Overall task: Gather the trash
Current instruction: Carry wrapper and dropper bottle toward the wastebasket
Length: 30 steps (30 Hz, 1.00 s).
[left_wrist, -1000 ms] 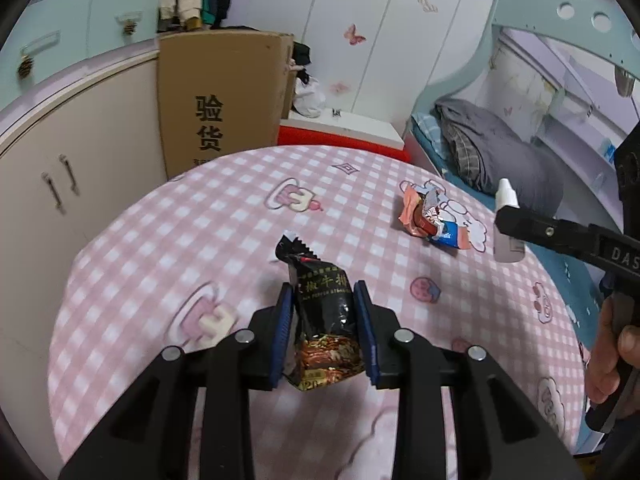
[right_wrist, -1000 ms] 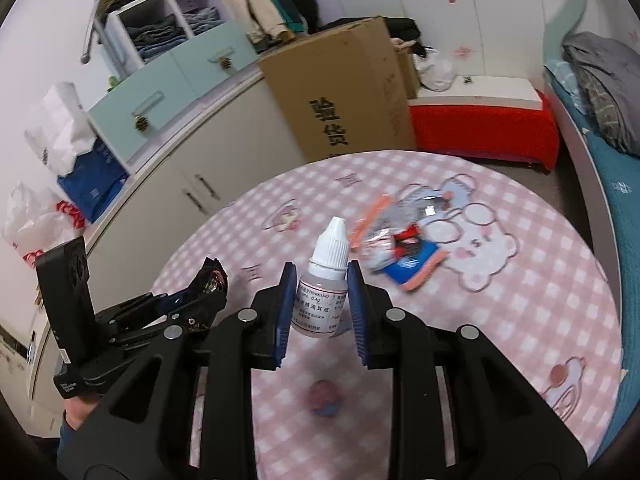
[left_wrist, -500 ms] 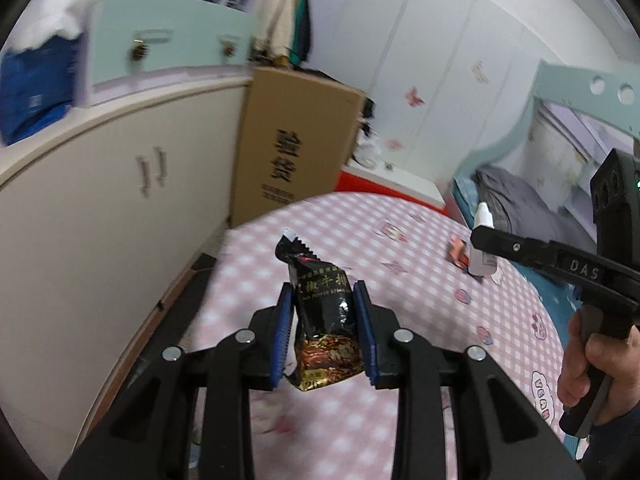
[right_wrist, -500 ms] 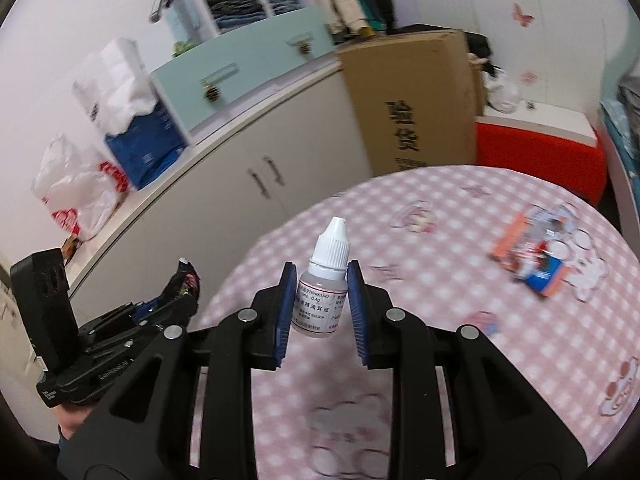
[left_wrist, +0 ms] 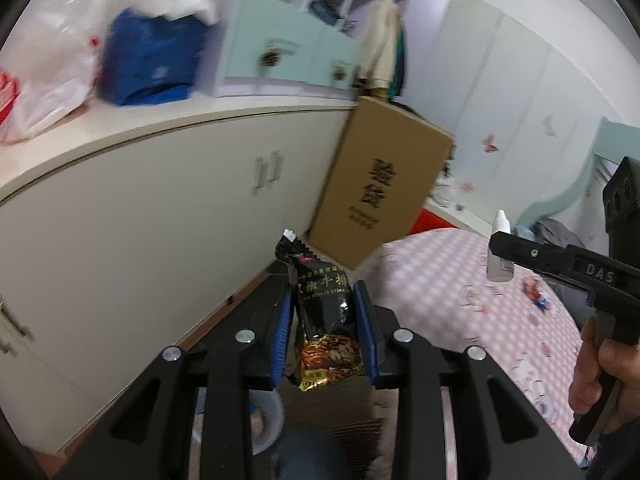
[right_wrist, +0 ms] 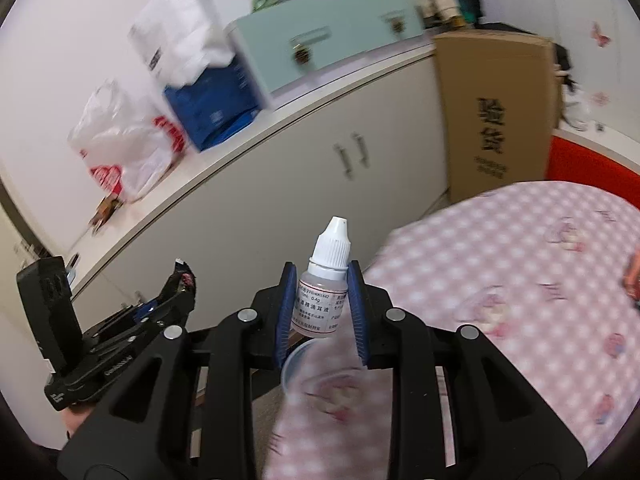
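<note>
A black shiny snack wrapper with gold writing (left_wrist: 325,316) sits upright between the blue pads of the left gripper (left_wrist: 323,320), which is squeezed tight on it. The wrapper is up in the air, off past the edge of the round tabletop with the pink checked cloth (left_wrist: 448,280), in front of a long cream cabinet (left_wrist: 140,220).

A small white dropper bottle with a pointed cap (right_wrist: 323,280) stands upright in the right gripper (right_wrist: 322,312), whose blue pads are pressed on its sides. It is also up in the air, near the edge of the same pink cloth. Just under it is the rim of a clear plastic cup (right_wrist: 316,364), but it is blurry.

More small bright trash (left_wrist: 534,290) lies far off on the tabletop. A tall brown cardboard box with black writing (left_wrist: 380,184) leans by the cabinet. On the cabinet top sit a white plastic bag with red print (right_wrist: 120,140) and a blue bag (right_wrist: 208,104).
</note>
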Available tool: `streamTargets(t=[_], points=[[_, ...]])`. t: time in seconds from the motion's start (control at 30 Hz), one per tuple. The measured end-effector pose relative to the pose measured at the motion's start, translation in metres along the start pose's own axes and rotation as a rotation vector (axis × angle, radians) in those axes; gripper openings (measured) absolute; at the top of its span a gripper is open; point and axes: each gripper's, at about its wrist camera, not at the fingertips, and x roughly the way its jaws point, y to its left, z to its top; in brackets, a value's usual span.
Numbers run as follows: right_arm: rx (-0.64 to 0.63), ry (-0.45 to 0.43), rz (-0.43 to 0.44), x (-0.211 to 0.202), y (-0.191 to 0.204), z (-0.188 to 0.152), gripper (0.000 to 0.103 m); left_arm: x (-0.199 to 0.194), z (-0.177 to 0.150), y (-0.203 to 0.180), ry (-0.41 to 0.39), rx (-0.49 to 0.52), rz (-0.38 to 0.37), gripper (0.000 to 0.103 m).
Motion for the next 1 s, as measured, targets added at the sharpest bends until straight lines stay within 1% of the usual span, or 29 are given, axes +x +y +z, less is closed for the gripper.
streamTargets(t=[0.13,0.2,0.37,0.5,0.6,0.73,1.0], points=[[-0.026,0.075,0.048,0.046,0.033,-0.006,0.026,0.005,-0.010,0.040,0.029,-0.055,0.047,0.029],[-0.029,0.117,0.067,0.071,0.048,-0.012,0.026,0.011,-0.020,0.059,0.058,-0.074,0.078,0.029],[-0.035,0.211,0.084,0.124,0.077,-0.029,0.026,0.032,-0.046,0.097,0.134,-0.124,0.099,0.029],[-0.037,0.292,0.070,0.165,0.091,-0.046,0.026,0.053,-0.066,0.123,0.190,-0.162,0.101,0.029],[-0.023,0.341,0.040,0.188,0.091,-0.056,0.026,0.068,-0.075,0.134,0.218,-0.173,0.097,0.029],[-0.005,0.418,-0.007,0.222,0.085,-0.074,0.026,0.096,-0.093,0.151,0.284,-0.190,0.093,0.029],[0.044,0.543,-0.063,0.271,0.070,-0.105,0.026,0.140,-0.121,0.163,0.396,-0.198,0.058,0.030]])
